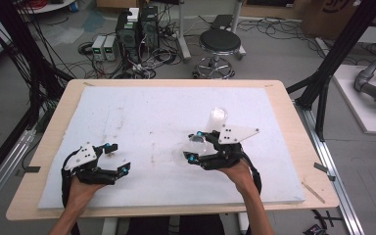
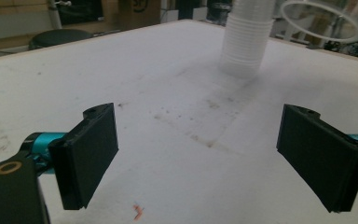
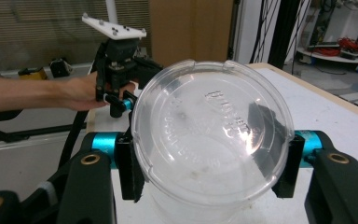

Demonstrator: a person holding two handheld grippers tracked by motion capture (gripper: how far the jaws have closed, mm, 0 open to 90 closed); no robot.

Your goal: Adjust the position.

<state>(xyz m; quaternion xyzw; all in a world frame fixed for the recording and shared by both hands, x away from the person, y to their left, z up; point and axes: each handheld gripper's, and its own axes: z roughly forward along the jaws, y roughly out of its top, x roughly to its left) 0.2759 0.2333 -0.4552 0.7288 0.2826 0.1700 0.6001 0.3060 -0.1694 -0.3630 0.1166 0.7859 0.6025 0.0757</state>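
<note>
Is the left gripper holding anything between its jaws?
No, the left gripper has its jaws wide apart with just the bare white table between them.

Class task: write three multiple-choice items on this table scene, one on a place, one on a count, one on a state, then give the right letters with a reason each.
1. Where does the stack of white cups stand?
A. on the white mat
B. on the stool
C. on the floor

2. How many hand-held grippers are at the table?
A. one
B. two
C. three

3. How does the right hand-held gripper stand?
A. open and empty
B. lying flat on the mat
C. shut on the clear plastic cup

Answers: 1 A, since the left gripper view shows the stack resting on the white mat. 2 B, since the high view shows the left hand-held gripper and the right one, each in a hand. 3 C, since the right gripper view shows both pads against the sides of the clear plastic cup.
</note>
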